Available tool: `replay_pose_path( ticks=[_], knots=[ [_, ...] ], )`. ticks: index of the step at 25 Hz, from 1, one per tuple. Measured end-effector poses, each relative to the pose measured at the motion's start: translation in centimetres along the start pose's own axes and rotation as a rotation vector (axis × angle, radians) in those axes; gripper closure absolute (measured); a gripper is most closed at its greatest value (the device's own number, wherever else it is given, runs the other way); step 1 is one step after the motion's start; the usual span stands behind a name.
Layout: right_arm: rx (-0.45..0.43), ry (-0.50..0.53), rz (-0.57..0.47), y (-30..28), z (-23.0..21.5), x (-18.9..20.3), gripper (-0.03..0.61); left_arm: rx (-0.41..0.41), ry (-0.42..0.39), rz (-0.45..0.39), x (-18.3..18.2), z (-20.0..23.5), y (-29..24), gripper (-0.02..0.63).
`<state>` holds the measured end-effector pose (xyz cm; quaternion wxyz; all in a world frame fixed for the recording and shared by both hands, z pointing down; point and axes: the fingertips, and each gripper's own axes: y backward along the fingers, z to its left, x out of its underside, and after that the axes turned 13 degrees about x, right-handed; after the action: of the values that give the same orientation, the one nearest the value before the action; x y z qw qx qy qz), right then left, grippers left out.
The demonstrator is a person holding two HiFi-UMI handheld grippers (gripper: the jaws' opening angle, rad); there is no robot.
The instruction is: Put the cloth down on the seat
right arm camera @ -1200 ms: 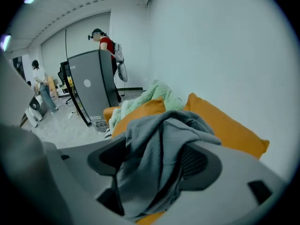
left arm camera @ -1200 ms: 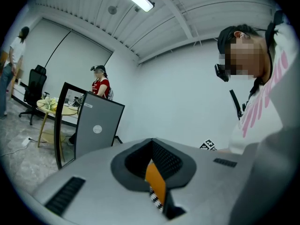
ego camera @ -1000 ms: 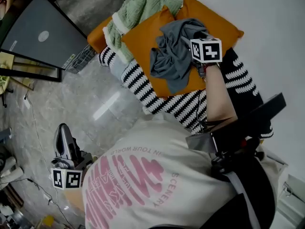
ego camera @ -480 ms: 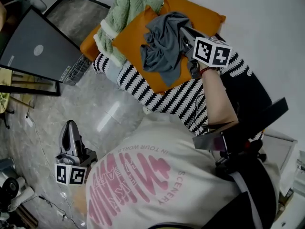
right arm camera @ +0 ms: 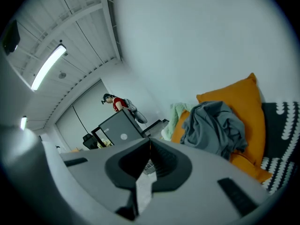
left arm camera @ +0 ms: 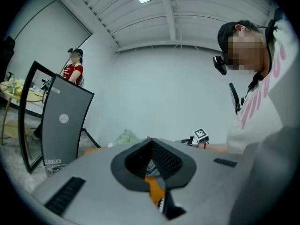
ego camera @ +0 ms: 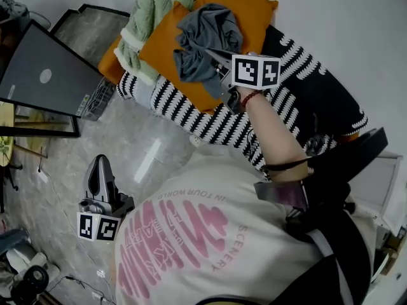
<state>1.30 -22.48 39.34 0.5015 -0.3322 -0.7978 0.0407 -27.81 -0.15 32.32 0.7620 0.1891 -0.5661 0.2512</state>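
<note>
**A:** Where is the cloth?

**B:** The grey cloth (ego camera: 206, 40) lies crumpled on an orange cushion (ego camera: 164, 54). That cushion rests on the seat (ego camera: 213, 124), which has a black-and-white striped cover. From my head it all sits up at twelve o'clock.

**A:** Have you got hold of it?

**B:** No. My right gripper (ego camera: 213, 54) is at the cloth's five o'clock edge. Its fingers have just closed and are pressed together, with nothing between them. In that gripper's own view the cloth is off at two o'clock, clear of the tips. From my head I cannot tell whether the tips brush the fabric.

**A:** And your other hand?

**B:** My left gripper (ego camera: 99, 167) is down at eight o'clock, over the floor (ego camera: 76, 138) and well apart from the seat. Its fingers are together too, and they hold nothing.

**A:** What lies around the cloth?

**B:** A green blanket (ego camera: 149, 14) is heaped at its nine o'clock, against the same cushion. A second cushion (ego camera: 248, 8), also orange, leans behind it at two o'clock. A dark panel (ego camera: 44, 75) stands on the floor at ten o'clock, near the seat's end.
</note>
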Motion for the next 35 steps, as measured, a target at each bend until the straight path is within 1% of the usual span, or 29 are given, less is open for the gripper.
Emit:
replay_pose_path(
  ticks=[4,7,11,13,17,25,30,35],
  knots=[
    [-0.022,0.045,0.023,0.8,2.0,1.9,0.566,0.023,0.006,-0.022,0.0,-0.6,0.5,0.604],
    [-0.025,0.064,0.027,1.3,2.7,2.7,0.566,0.039,0.005,-0.019,0.3,-1.0,0.8,0.604],
    [0.012,0.070,0.027,1.5,2.6,3.4,0.568,0.042,0.004,-0.019,0.5,-1.0,1.4,0.604],
    [0.026,0.069,0.024,1.6,2.5,3.6,0.568,0.045,-0.002,-0.019,0.4,-0.9,1.6,0.604],
    [0.025,0.044,0.020,1.6,2.5,3.8,0.568,0.050,-0.010,-0.022,0.3,-0.8,2.0,0.604],
    [0.039,0.027,0.005,2.6,2.6,3.9,0.568,0.066,-0.019,-0.020,0.1,-0.6,2.7,0.604],
    [0.056,0.039,0.014,1.8,3.0,3.6,0.568,0.072,-0.006,-0.023,-0.2,0.7,2.5,0.604],
    [0.071,0.071,0.015,2.0,3.3,3.7,0.568,0.072,-0.003,-0.029,-0.2,0.8,3.0,0.604]
  ],
)
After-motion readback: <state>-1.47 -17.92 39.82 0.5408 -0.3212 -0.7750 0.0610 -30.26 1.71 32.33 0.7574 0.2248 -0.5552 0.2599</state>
